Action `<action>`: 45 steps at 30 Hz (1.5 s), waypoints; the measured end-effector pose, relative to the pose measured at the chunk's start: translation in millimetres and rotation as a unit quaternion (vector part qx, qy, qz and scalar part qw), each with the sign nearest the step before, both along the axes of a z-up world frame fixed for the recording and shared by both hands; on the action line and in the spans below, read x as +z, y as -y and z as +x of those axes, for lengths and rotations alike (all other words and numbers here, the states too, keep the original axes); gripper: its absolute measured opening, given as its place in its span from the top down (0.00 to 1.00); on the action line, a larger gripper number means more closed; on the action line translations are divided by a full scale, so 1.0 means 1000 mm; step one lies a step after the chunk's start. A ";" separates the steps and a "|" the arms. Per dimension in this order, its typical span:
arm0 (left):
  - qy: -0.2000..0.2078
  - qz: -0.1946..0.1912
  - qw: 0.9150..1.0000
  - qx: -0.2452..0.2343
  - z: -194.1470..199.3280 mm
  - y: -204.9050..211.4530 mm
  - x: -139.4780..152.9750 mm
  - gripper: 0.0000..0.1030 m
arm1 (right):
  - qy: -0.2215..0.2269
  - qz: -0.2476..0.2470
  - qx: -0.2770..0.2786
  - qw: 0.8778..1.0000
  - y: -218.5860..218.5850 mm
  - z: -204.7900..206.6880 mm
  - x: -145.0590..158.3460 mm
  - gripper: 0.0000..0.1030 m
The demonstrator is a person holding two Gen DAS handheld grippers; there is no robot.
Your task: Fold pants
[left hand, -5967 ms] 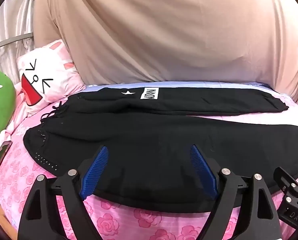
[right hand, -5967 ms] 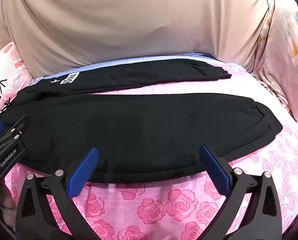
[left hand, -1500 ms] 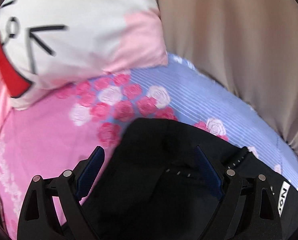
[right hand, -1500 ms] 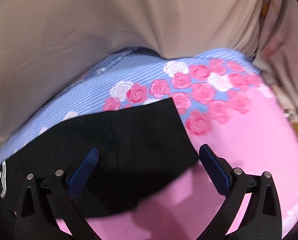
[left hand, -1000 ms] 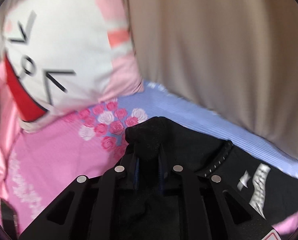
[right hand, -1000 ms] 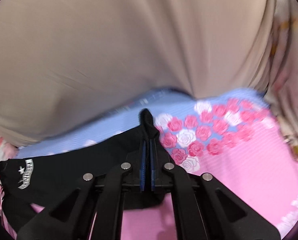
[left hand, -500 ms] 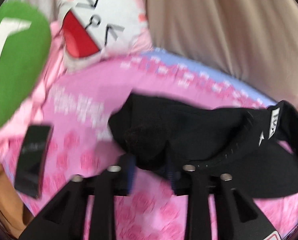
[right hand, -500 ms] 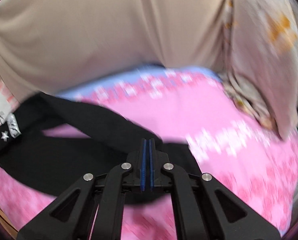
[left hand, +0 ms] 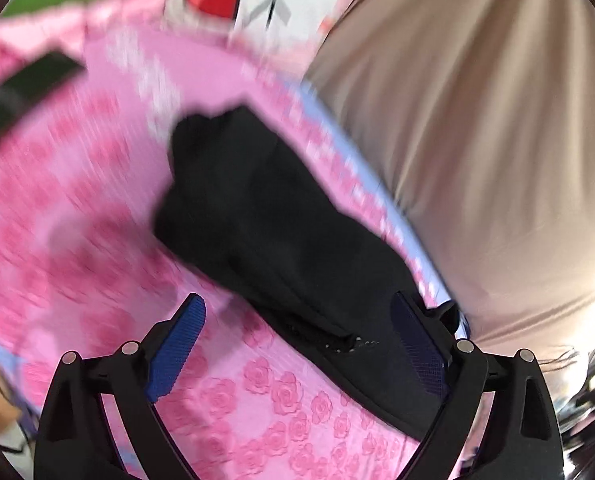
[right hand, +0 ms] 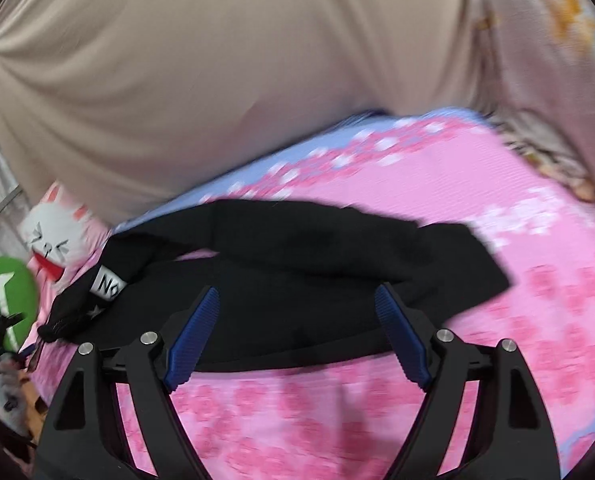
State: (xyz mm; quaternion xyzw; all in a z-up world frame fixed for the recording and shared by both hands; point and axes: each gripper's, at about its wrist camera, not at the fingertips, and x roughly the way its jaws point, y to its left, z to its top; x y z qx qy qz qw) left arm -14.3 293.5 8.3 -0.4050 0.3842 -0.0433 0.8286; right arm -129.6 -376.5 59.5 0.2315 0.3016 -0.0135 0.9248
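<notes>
Having just opened wide, both grippers' jaws stand off the black pants [right hand: 297,280].

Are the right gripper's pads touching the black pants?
Apart. The right wrist view shows the right gripper with jaws just opened wide, both blue pads clear of the black pants, which lie loose on the pink sheet.

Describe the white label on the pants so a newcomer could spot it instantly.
Start at the pink rose-print bedsheet and find the black pants lying across it. Follow them to their left end, near the white cartoon pillow. The label is the only white patch with black letters on the dark fabric.
</notes>
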 end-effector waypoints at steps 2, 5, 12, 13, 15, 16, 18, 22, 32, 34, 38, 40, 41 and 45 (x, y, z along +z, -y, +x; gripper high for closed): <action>-0.026 -0.019 0.999 0.003 0.020 0.005 -0.013 0.12 | -0.011 0.022 0.010 1.000 -0.006 0.012 -0.009 0.24; -0.020 -0.042 0.999 0.016 0.043 0.001 -0.011 0.21 | -0.018 0.061 0.008 0.998 -0.010 0.031 -0.019 0.24; 0.021 0.022 1.000 0.000 0.072 -0.023 0.046 0.97 | -0.018 0.194 0.008 0.981 0.005 0.070 -0.041 0.23; 0.021 0.041 0.999 0.003 0.075 -0.027 0.053 0.97 | -0.019 0.211 0.010 0.977 0.006 0.075 -0.045 0.23; 0.017 0.057 0.998 -0.002 0.079 -0.033 0.056 0.97 | -0.029 0.247 0.009 0.968 0.008 0.088 -0.056 0.23; 0.014 0.069 0.998 -0.007 0.084 -0.033 0.056 0.97 | -0.037 0.259 -0.001 0.965 0.010 0.096 -0.061 0.22; 0.003 0.089 0.996 -0.010 0.091 -0.034 0.053 0.97 | -0.042 0.267 -0.028 0.962 0.017 0.105 -0.066 0.21; -0.006 0.119 0.993 -0.014 0.097 -0.036 0.041 0.97 | -0.036 0.231 -0.077 0.969 0.038 0.123 -0.059 0.71; -0.008 0.195 0.980 -0.038 0.087 -0.023 0.027 0.97 | -0.014 0.041 -0.128 0.991 0.077 0.048 0.012 1.00; -0.024 0.220 0.975 -0.036 0.087 -0.018 0.012 0.96 | -0.075 0.026 -0.140 0.987 0.094 0.043 -0.015 1.00; -0.026 0.233 0.972 -0.010 0.068 -0.018 0.011 0.90 | -0.086 0.076 -0.139 0.984 0.107 0.018 -0.041 0.94; -0.019 0.233 0.972 -0.003 0.052 -0.018 0.022 0.88 | -0.081 0.066 -0.146 0.984 0.104 0.006 -0.034 0.86; -0.016 0.234 0.972 -0.001 0.043 -0.015 0.030 0.88 | -0.077 0.068 -0.146 0.984 0.105 0.001 -0.032 0.72; 0.028 0.278 0.960 -0.011 0.006 0.016 0.074 0.84 | -0.051 0.055 -0.148 0.986 0.096 -0.018 -0.017 0.44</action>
